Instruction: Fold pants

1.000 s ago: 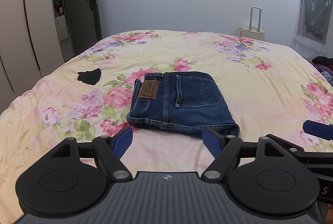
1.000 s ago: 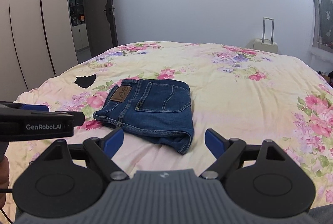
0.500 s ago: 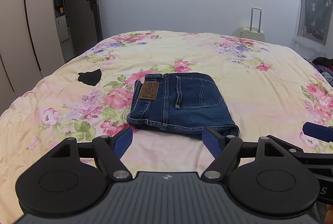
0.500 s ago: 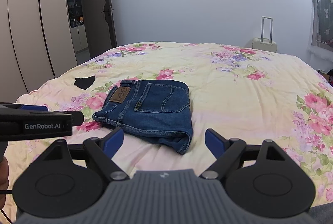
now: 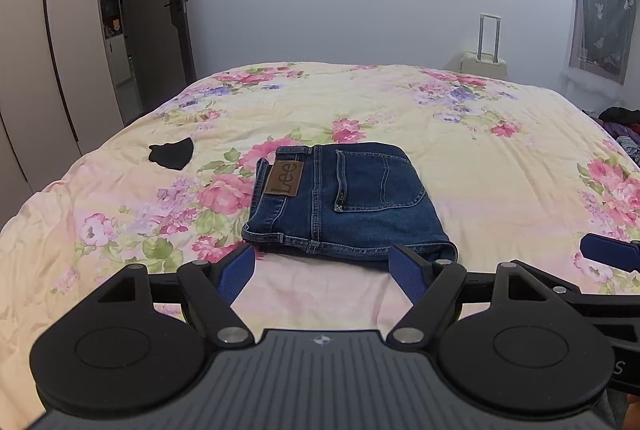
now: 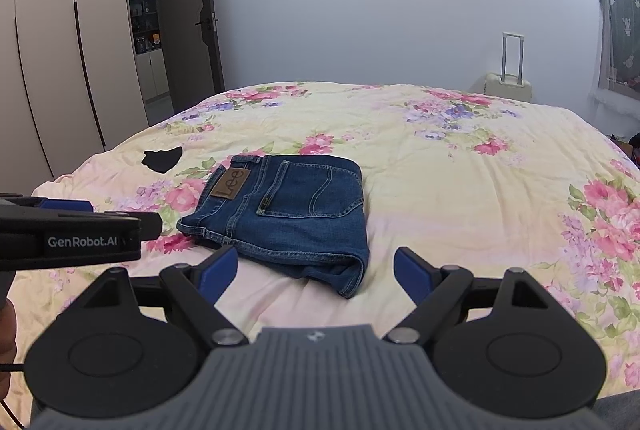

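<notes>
- Item, pants (image 5: pixel 344 202): blue denim, lay as a compact rectangular bundle near the middle of the floral bed cover (image 5: pixel 480 134), brown waistband patch (image 5: pixel 285 179) and back pocket facing up.
- Condition of fold: layers were stacked, edges roughly squared; the near right corner (image 6: pixel 352 276) showed doubled cloth with a slight gape — how many layers lay beneath could not be told from this low angle.
- Left gripper (image 5: pixel 322 266): jaws stood wide apart, empty, hovering just short of the bundle's near edge, not touching it.
- Right gripper (image 6: pixel 316 270): jaws likewise spread, holding nothing, set near the bundle's near right corner and clear of the denim.
- Progress, as judged: folding appeared complete or all but complete; at most a tidying press on the loose corner seemed left.
- Other contents: a small black cloth (image 5: pixel 171 154) lay on the cover to the left, well apart from the pants; a suitcase (image 5: pixel 484 64) stood beyond the bed by the wall.
</notes>
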